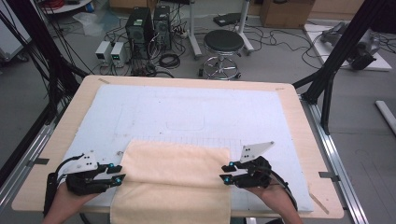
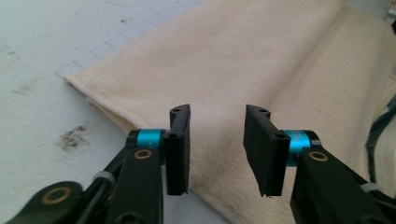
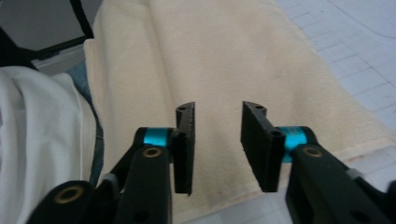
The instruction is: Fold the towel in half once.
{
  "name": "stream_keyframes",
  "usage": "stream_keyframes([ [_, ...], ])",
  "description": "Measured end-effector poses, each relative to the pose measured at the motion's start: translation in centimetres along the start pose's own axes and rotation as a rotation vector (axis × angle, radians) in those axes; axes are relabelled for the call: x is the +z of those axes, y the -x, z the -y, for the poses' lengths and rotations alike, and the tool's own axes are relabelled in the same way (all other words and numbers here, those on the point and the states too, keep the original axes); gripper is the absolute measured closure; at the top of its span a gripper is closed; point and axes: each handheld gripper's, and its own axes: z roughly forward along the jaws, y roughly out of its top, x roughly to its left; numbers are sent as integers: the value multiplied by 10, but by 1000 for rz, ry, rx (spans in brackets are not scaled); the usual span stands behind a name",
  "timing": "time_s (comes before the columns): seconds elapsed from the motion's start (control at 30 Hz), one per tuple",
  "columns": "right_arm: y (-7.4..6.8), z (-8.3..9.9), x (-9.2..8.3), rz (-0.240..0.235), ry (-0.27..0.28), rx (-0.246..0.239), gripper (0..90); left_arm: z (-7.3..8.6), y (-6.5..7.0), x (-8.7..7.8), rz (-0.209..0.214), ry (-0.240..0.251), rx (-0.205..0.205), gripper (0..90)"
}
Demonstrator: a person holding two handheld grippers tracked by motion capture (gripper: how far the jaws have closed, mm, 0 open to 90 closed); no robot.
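Towel: I see the cream towel [image 1: 173,179] folded on the pale mat [image 1: 187,112], at the near side of the table [image 1: 299,116], its near end hanging over the table edge.
Left gripper: my left gripper [image 1: 119,173] sits at the towel's left edge, jaws parted, nothing between the 2 pads [image 2: 180,149].
Right gripper: my right gripper [image 1: 224,171] sits at the towel's right edge, jaws released, the gap empty above the cloth.
Surroundings: a black stool [image 1: 223,46] stands beyond the table.
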Motion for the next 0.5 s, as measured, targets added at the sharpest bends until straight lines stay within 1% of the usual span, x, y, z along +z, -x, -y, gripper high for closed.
stream_keyframes([
  [0.03, 4, -2, 0, 21, 1, 4, 603, -2, -2, 2, -1, -1, 1, 577],
  [0.07, 7, -3, 0, 30, 2, 5, 592, -5, -6, 4, -5, -3, 2, 573],
  [0.1, 12, -4, 2, 49, 3, 4, 576, -9, -9, 7, -13, -5, 7, 572],
  [0.13, 17, -6, 5, 75, -9, 2, 560, -12, -14, 12, -23, -8, 8, 571],
  [0.17, 23, -8, 10, 93, -27, 2, 554, -14, -16, 15, -28, -2, -1, 563],
  [0.2, 27, -8, 13, 102, -29, 2, 539, -16, -22, 21, -36, -3, -10, 560],
  [0.23, 34, -9, 19, 121, -31, 10, 532, -18, -25, 25, -40, -4, -17, 555],
  [0.3, 45, -11, 28, 126, -43, 32, 526, -22, -36, 36, -42, -16, -31, 544],
  [0.33, 49, -11, 32, 136, -43, 36, 525, -23, -41, 41, -48, -22, -42, 534],
  [0.37, 54, -11, 36, 139, -53, 50, 525, -23, -48, 48, -53, -38, -73, 514],
  [0.4, 59, -11, 40, 151, -57, 61, 526, -23, -51, 52, -51, -41, -93, 493],
  [0.43, 62, -11, 43, 155, -60, 75, 526, -23, -56, 56, -55, -51, -108, 482],
  [0.47, 66, -11, 46, 156, -56, 82, 529, -23, -60, 60, -57, -77, -118, 475],
  [0.5, 70, -10, 50, 152, -66, 95, 535, -22, -62, 62, -57, -82, -119, 475],
])
